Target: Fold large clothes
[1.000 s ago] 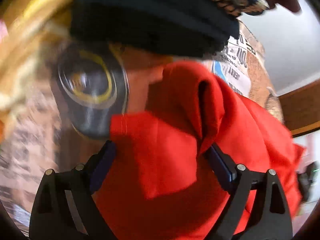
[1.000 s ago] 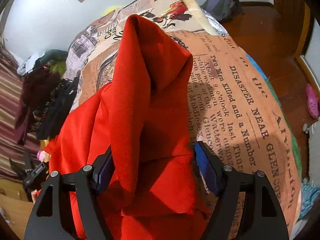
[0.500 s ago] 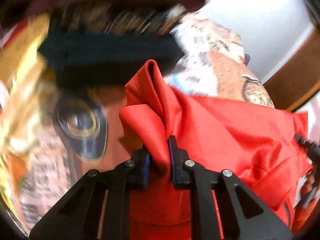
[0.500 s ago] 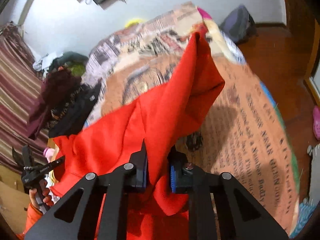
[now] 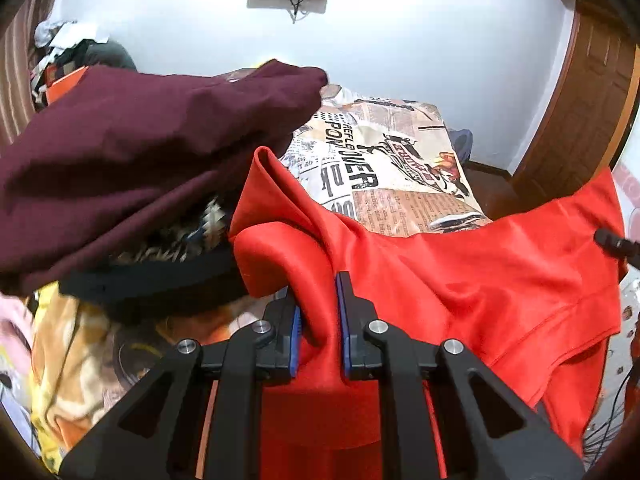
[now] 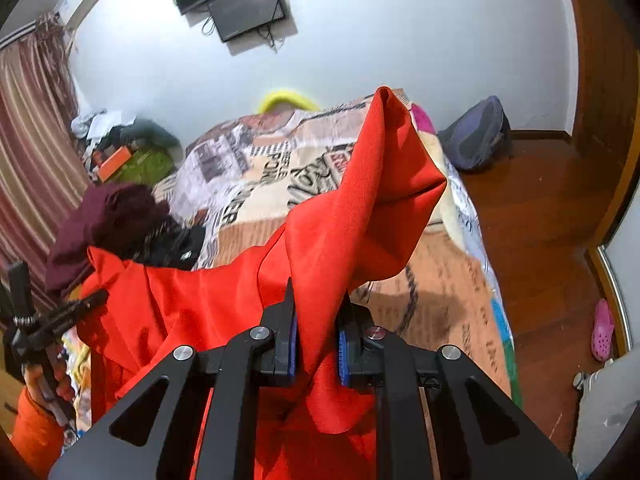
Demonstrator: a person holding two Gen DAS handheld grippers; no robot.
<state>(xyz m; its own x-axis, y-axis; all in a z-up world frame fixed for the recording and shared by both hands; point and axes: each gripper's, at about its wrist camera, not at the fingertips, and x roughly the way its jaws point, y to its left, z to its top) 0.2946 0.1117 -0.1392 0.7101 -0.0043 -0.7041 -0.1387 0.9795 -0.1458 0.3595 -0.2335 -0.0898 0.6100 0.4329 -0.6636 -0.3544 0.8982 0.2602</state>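
Note:
A large red garment (image 5: 472, 276) hangs stretched between both grippers above a bed with a newspaper-print cover (image 5: 400, 168). My left gripper (image 5: 318, 292) is shut on a bunched fold of it, with a loop of cloth standing up past the fingertips. In the right wrist view my right gripper (image 6: 316, 300) is shut on another part of the red garment (image 6: 352, 220), whose corner rises in a peak above the jaws. The left gripper (image 6: 60, 312) shows at the left edge there, held by a hand in an orange sleeve.
A pile of clothes, a maroon garment (image 5: 132, 168) on top of dark ones, lies left of the bed cover (image 6: 440, 280). A screen (image 6: 240, 0) hangs on the white wall. A grey bag (image 6: 476, 136) and a pink shoe (image 6: 602, 328) lie on the wooden floor at right.
Both grippers closed on folds of the red garment and rose, lifting it off the bed. The left gripper rolled, and its view swung up from the clothes pile to the wall.

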